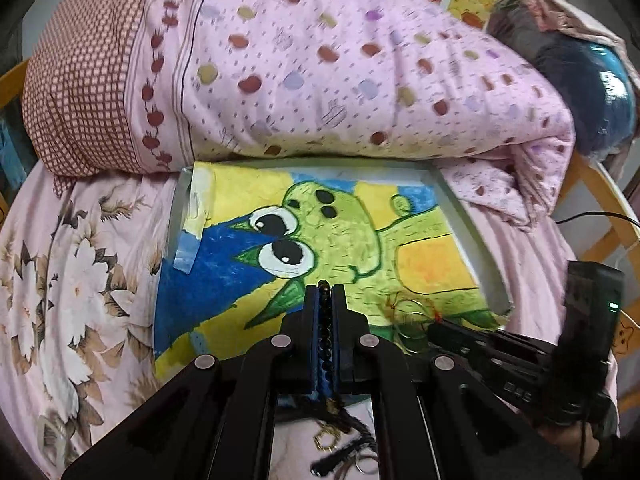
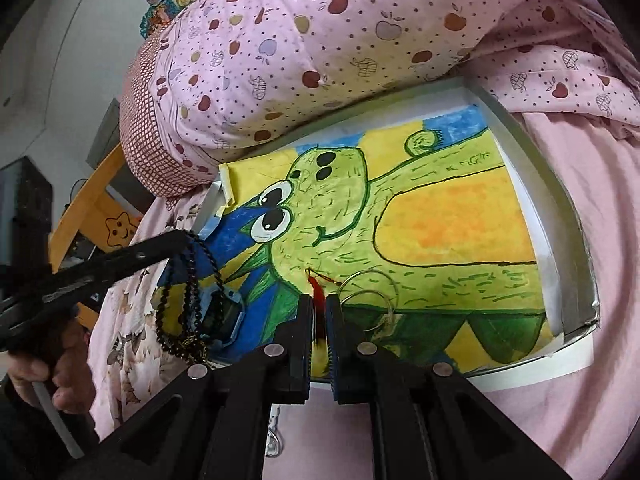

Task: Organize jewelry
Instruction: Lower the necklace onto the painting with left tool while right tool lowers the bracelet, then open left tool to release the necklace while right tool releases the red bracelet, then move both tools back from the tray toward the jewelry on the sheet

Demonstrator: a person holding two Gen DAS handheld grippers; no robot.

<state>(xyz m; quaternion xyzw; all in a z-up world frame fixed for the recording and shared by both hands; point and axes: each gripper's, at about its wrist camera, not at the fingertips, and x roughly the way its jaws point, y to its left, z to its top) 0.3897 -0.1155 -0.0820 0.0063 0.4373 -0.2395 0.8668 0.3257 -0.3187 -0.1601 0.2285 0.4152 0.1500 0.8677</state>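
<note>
Gripping a black bead strand (image 1: pixel 325 320) between its closed fingers, the left gripper (image 1: pixel 325 294) is hanging over the near edge of a shallow white tray (image 2: pixel 568 248) lined with a green cartoon drawing (image 1: pixel 332 236); the beads are dangling in loops beside a blue digital watch (image 2: pixel 224 312). The right gripper (image 2: pixel 319 300) is pinching a red tassel earring (image 2: pixel 316 286), its jaws nearly closed, with thin silver hoops (image 2: pixel 372 288) lying just beside on the drawing. A pink apple-print quilt (image 1: pixel 320 60) is sitting behind the tray on the bed.
</note>
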